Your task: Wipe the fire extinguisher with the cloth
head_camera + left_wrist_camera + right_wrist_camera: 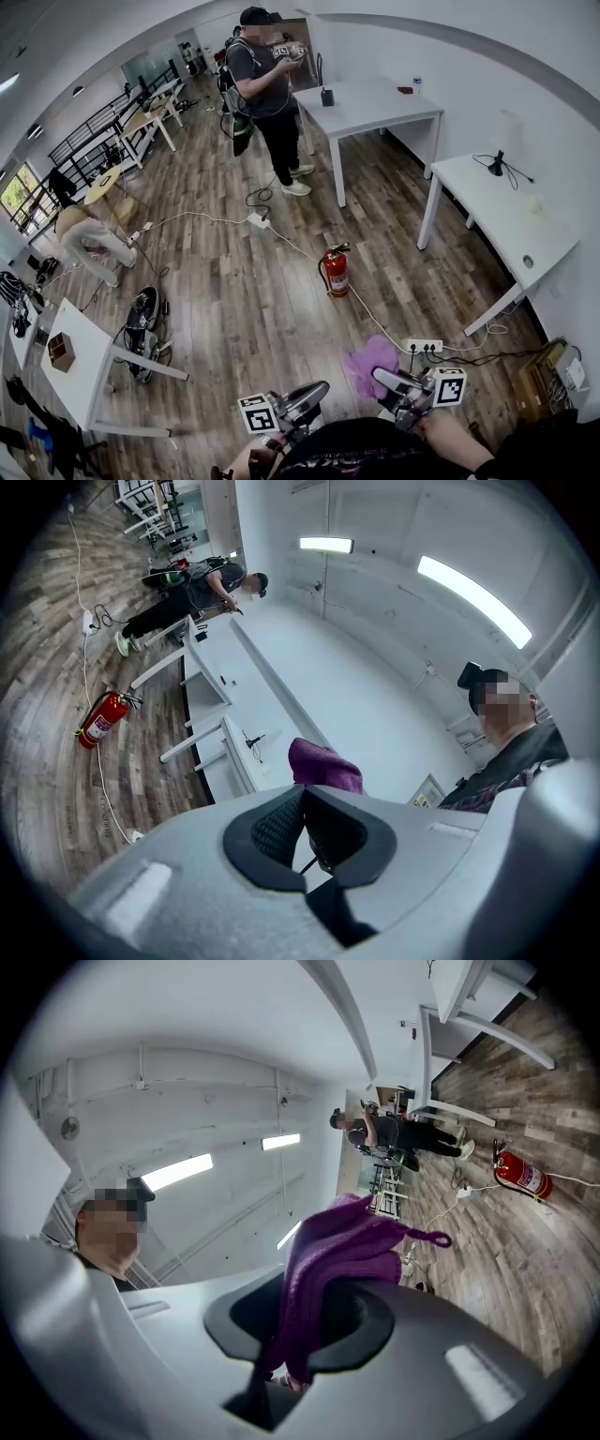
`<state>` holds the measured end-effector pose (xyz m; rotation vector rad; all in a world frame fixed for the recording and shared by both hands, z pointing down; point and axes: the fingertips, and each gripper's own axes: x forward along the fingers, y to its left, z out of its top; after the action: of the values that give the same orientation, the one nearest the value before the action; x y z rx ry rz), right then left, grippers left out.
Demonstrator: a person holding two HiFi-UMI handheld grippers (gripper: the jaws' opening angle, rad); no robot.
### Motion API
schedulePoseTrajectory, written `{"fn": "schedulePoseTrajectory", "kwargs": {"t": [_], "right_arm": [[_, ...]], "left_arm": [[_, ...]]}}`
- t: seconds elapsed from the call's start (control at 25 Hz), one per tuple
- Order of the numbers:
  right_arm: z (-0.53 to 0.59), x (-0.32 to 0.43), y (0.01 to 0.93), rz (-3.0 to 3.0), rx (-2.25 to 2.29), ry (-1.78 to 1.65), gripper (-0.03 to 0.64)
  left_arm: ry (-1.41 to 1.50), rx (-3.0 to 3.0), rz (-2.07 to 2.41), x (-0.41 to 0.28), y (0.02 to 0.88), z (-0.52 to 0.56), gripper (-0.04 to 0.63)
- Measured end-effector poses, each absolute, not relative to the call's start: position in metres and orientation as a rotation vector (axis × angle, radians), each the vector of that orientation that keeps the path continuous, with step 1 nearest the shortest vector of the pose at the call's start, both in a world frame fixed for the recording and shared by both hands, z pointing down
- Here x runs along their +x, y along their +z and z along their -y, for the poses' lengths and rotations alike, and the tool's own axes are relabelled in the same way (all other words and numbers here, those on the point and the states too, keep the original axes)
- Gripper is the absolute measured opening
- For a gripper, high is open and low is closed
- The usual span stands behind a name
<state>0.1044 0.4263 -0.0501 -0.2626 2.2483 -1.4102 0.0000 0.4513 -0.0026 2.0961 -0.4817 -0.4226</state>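
Fire extinguisher (336, 272): it is standing upright on the floor, well apart from both grippers and ahead of them in the head view.
Extinguisher look: a red cylinder is carrying a pale label on its side, a black handle on top and a black hose curving down beside it.
Floor (234, 309): brown wood-grain planks are running under it, and a thin white cable (375, 321) is passing just beside its base.
Cloth (342, 1251): purple, soft and knitted-looking, it is bunching in folds, with a small loop sticking out at one corner.
Right gripper (309, 1321): its jaws are clamping the cloth, which is spilling up and forward out of them.
Left gripper (302, 810): its jaws are pressing together, ribbed black pads meeting with nothing between them.
Gripper shells: smooth pale grey plastic is framing dark rubbery pads.
Desk (375, 103): white, flat-topped and straight-legged, it is standing beyond the extinguisher.
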Motion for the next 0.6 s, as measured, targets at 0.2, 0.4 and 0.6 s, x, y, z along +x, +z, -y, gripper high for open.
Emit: {"fn": "schedulePoseTrajectory", "kwargs": {"t": [0.2, 0.4, 0.6], "right_arm": [[-0.421, 0.115, -0.052, -2.239, -0.251, -1.411, 0.071], [-0.417, 0.132, -0.053, -2.237, -0.236, -1.416, 0.071], [-0.416, 0.153, -0.053, -2.241, -0.198, -1.435, 0.071]], "left_arm": [[-0.426, 2.092, 0.499, 0.008, -0.003, -0.448, -0.003], [-0.427, 2.094, 0.521, 0.023, -0.006, -0.448, -0.003], [-0.43, 2.086, 0.554, 0.044, -0.006, -0.449, -0.003]]}}
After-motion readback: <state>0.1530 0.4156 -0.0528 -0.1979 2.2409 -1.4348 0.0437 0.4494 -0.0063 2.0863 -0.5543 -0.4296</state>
